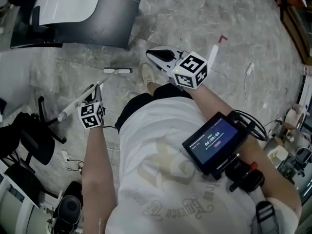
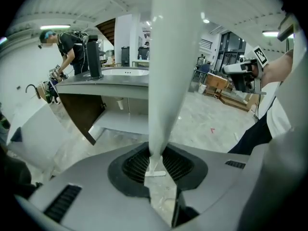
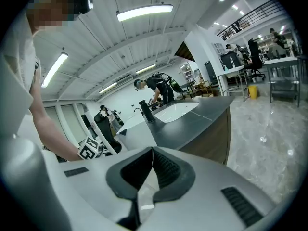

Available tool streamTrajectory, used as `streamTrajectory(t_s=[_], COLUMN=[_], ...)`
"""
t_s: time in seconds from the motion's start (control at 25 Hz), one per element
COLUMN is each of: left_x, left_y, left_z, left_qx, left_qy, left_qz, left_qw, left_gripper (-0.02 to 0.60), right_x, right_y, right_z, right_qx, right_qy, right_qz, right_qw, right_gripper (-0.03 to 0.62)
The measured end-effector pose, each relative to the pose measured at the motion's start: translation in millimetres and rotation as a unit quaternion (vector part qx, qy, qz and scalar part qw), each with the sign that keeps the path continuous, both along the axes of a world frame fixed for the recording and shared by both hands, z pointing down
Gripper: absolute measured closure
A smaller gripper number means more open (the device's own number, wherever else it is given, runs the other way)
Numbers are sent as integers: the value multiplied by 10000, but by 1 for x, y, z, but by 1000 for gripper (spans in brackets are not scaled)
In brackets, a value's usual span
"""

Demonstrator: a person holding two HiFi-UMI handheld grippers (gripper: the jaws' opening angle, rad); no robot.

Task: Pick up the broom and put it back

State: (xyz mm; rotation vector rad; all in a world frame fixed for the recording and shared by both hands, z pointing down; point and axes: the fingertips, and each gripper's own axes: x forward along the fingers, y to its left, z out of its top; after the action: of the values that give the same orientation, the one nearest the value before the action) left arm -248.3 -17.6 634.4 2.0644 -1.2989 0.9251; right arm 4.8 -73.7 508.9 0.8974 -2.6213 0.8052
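The broom is a thin white handle [image 1: 72, 107] with a small white head [image 1: 117, 70] that rests low by the marble floor. My left gripper [image 1: 95, 90] is shut on the handle partway along it, at the left of the head view. In the left gripper view the handle [image 2: 166, 57] passes between the dark pads, and the head [image 2: 155, 173] shows far down past them. My right gripper [image 1: 150, 54] hangs in the air above the floor in front of me, apart from the broom. Its jaws [image 3: 152, 150] meet at the tips with nothing between them.
A dark counter with a white sink [image 1: 78, 13] stands at the back left, and a person [image 2: 67, 47] leans at it. A black office chair [image 1: 29, 140] sits at my left. A red-tipped white stick [image 1: 214, 48] and a cable [image 1: 249, 74] lie on the floor at right.
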Motion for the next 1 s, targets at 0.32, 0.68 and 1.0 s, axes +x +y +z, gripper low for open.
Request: streamTrajectory(t_s=[0.32,0.68,1.0], left_x=[10,5,-6], left_y=[7,44,70], left_z=[-34,-82,-116], left_qx=[307,682,1109], left_qy=[208,449,589], left_qz=[117,79,-203], left_qw=[9992,9966,9919], left_gripper=[489,489,489], right_x=[-6,-28,-50], right_y=[7,35,53], right_z=[6,-4,-20], right_qx=[-19,77,246], right_qy=[-83,-94,-100], right_qz=[-106,-296,-554], right_qw=[9999,9995,9981], right_gripper=[576,576,576])
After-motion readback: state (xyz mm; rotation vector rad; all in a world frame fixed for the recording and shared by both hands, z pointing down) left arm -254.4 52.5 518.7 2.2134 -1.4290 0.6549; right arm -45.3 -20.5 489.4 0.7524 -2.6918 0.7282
